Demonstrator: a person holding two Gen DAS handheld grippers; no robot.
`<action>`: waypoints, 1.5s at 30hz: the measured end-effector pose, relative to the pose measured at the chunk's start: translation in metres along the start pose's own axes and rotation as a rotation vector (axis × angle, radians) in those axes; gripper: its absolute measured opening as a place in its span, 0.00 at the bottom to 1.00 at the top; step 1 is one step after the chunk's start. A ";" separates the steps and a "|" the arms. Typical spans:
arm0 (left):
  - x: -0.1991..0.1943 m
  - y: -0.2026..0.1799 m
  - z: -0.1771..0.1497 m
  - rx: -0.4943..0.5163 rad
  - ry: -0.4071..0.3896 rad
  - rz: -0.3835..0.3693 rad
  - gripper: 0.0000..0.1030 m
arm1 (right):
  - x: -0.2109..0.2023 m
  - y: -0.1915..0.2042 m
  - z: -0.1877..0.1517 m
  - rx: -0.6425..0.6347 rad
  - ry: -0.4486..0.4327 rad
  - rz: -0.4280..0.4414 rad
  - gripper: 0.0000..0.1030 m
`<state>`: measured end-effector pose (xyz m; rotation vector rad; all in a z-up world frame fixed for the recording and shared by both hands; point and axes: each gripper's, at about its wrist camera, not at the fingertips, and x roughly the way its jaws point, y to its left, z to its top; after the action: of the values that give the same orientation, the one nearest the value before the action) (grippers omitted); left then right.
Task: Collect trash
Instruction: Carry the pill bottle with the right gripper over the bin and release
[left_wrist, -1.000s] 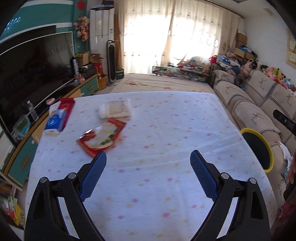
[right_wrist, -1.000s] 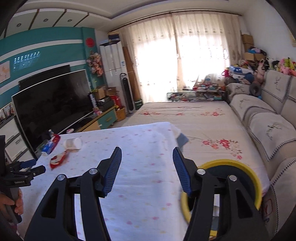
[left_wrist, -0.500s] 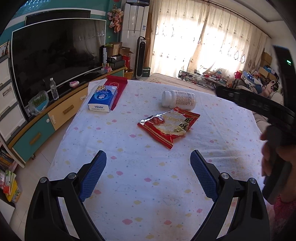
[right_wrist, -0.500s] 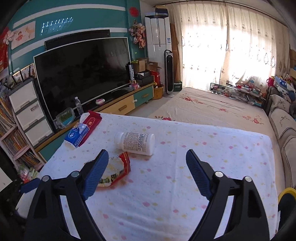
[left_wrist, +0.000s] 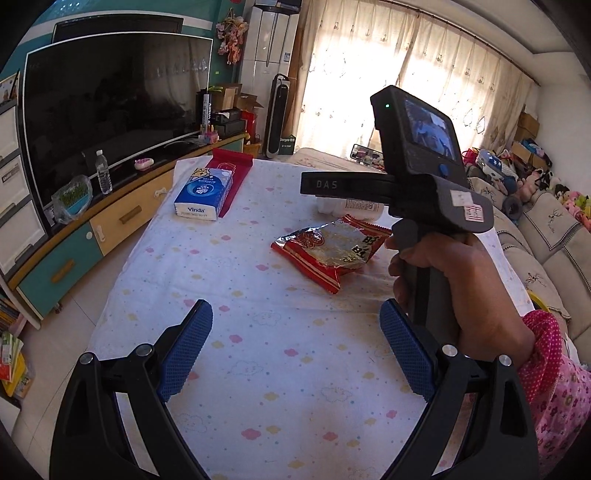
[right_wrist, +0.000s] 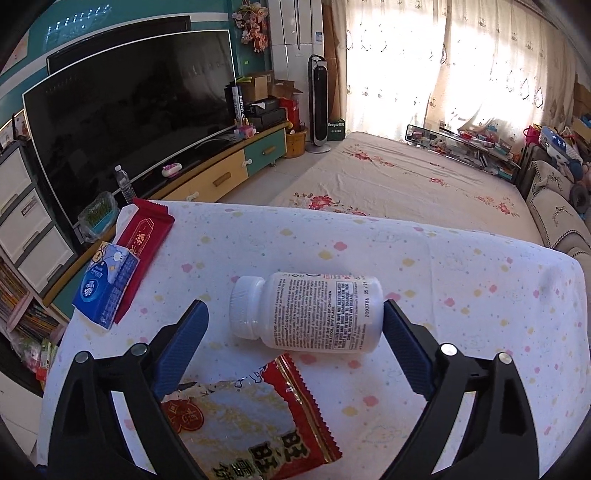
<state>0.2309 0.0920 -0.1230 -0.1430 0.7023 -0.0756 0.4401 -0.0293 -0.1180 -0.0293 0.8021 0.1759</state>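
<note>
Nothing collected yet: right gripper (right_wrist: 295, 328) just opened wide, bracketing but not pinching the white bottle (right_wrist: 306, 314) at frame centre, snack wrapper (right_wrist: 255, 424) below; left gripper (left_wrist: 295, 354) open, empty.

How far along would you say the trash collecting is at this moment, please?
Nothing looks collected yet: the white bottle and the red snack wrapper both lie on the table. In hand: the right gripper, its jaws just opened wide, frames the bottle without pressing it. The left gripper is open and empty. Left: gripping the bottle, then the wrapper.
</note>
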 end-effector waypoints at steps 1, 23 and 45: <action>0.000 0.000 0.000 0.001 -0.001 0.002 0.88 | 0.004 0.003 0.001 -0.006 0.009 -0.008 0.87; 0.015 -0.015 -0.007 0.061 0.065 -0.012 0.88 | -0.072 -0.082 -0.022 0.002 -0.044 -0.041 0.77; 0.079 -0.067 0.053 0.254 0.151 -0.066 0.88 | -0.167 -0.436 -0.200 0.408 0.005 -0.531 0.77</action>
<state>0.3243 0.0225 -0.1228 0.0844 0.8324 -0.2392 0.2568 -0.5015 -0.1555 0.1416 0.7976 -0.4908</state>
